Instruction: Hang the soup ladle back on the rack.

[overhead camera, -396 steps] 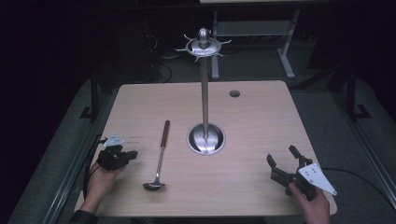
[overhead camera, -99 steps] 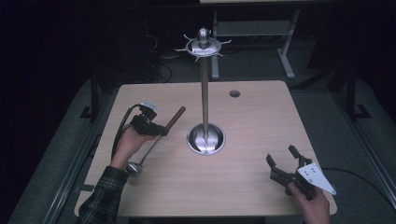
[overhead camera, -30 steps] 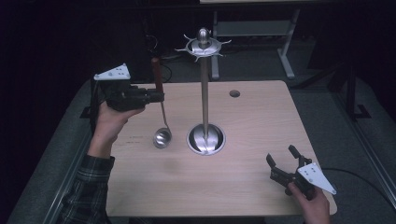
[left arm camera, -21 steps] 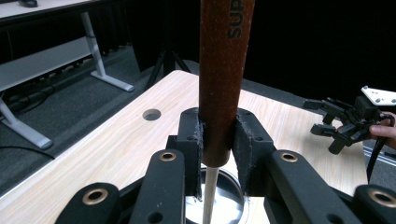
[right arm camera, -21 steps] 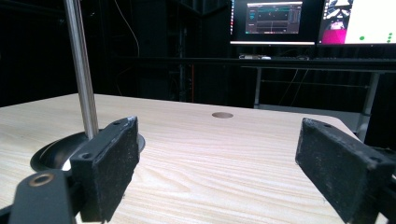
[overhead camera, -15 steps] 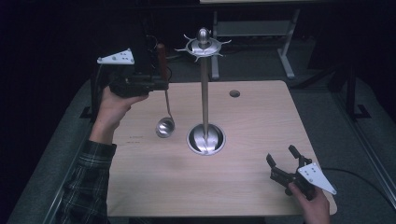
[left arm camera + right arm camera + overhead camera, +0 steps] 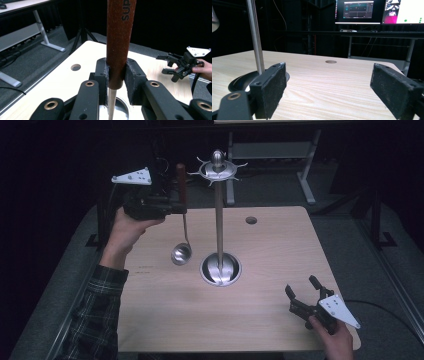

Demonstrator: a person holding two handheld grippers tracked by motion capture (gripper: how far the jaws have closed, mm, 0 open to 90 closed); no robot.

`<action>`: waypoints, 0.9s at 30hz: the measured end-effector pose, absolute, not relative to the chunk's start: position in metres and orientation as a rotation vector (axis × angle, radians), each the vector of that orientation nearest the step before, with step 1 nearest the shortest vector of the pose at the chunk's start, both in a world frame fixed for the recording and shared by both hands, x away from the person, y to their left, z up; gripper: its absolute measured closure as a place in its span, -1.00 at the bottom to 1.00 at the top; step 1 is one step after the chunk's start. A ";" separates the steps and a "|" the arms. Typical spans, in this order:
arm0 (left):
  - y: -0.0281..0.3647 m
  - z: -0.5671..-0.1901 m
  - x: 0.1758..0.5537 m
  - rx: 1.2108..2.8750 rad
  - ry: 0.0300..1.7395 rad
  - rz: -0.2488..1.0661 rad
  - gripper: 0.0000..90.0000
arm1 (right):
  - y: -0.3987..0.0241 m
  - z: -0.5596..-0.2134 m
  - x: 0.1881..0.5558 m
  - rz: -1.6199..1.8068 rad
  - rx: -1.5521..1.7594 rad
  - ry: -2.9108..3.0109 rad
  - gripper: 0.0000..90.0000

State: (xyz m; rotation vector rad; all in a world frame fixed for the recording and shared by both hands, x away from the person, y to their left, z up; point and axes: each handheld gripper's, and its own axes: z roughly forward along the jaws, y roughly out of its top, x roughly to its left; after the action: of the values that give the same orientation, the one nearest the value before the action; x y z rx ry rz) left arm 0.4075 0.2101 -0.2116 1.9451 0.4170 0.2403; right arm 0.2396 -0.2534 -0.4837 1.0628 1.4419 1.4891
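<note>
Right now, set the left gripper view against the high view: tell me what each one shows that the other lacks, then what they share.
Left gripper view alone: lettering on the ladle's wooden handle, and both pads pressed against that handle just above where the metal shaft begins.

High view alone: the ladle's bowl hanging above the table, the stand's crown of hooks, and a plaid sleeve.

Both: the left hand-held gripper shut on the ladle held upright, the right hand-held gripper open near the table's edge, the stand's base, and the table's round hole.

high view looks down on the table [image 7: 280, 320]; both gripper views sit low, sharing its stand [image 7: 219, 220].
</note>
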 end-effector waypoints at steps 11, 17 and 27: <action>0.202 -0.210 0.414 1.962 0.405 0.221 0.64 | -0.253 -0.484 0.239 1.492 1.066 1.439 -0.71; 0.197 -0.212 0.414 1.978 0.379 0.194 0.64 | -0.253 -0.484 0.239 1.493 1.066 1.439 -0.71; 0.186 -0.215 0.412 1.993 0.350 0.178 0.64 | -0.253 -0.484 0.239 1.491 1.063 1.439 -0.71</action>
State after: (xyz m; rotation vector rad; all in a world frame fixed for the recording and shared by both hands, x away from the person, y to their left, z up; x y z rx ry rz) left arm 0.4119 0.1865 -0.2151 1.9929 0.3500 0.1775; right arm 0.2393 -0.2532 -0.4837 1.0632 1.4394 1.4910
